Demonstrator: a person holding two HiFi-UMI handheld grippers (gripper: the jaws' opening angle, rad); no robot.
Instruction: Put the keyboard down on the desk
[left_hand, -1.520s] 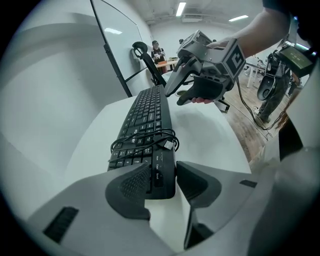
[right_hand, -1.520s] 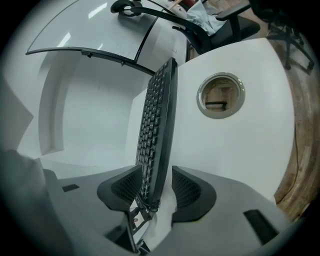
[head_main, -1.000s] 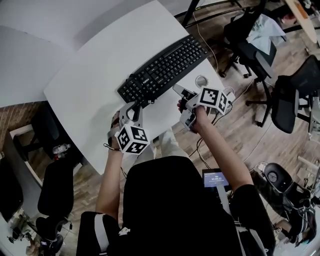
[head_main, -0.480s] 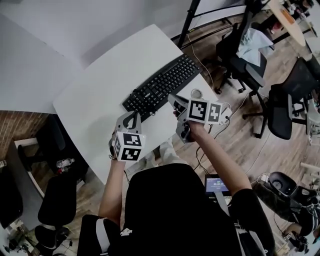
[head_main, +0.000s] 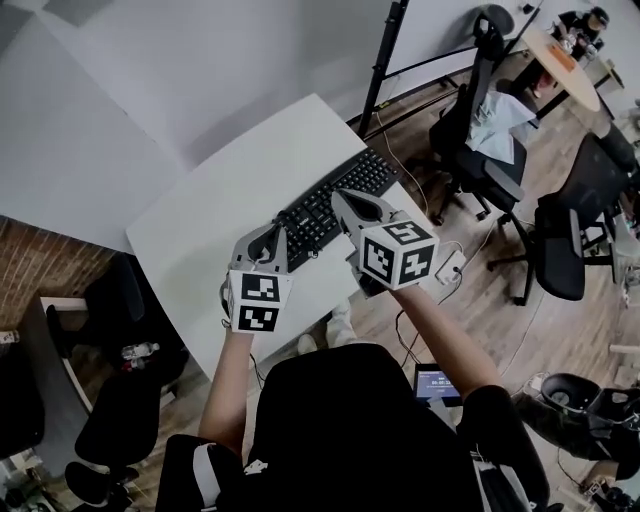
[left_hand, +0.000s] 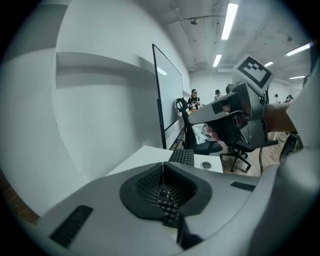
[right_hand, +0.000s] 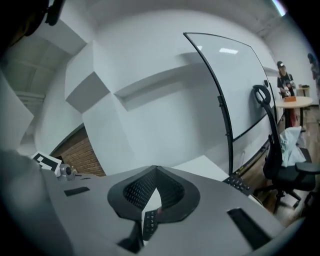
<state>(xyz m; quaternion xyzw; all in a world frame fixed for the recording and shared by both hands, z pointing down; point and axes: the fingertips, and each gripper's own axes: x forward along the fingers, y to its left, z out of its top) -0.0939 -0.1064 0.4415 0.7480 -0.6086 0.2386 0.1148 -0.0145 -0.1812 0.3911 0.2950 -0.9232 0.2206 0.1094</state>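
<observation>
The black keyboard (head_main: 325, 208) lies flat on the white desk (head_main: 210, 215), near its right front corner. Both grippers hang in the air above it and touch nothing. My left gripper (head_main: 272, 236) is over the keyboard's near left end, and its jaws have just been closing with nothing between them. My right gripper (head_main: 342, 198) is over the keyboard's middle, its jaws likewise just closed on nothing. In the left gripper view the tips (left_hand: 162, 165) meet, with the keyboard (left_hand: 183, 157) beyond. The right gripper view shows tips (right_hand: 156, 168) together and the keyboard's end (right_hand: 239, 184) below.
A round cable grommet (left_hand: 205, 164) sits in the desk past the keyboard. A whiteboard stand (head_main: 385, 50) rises behind the desk. Office chairs (head_main: 490, 130) (head_main: 575, 215) stand on the wooden floor at the right. A small screen (head_main: 437, 382) sits by my right side.
Both grippers have risen from the desk's front edge towards the camera and their jaws have shut. The right one has rolled over. The keyboard stays on the desk.
</observation>
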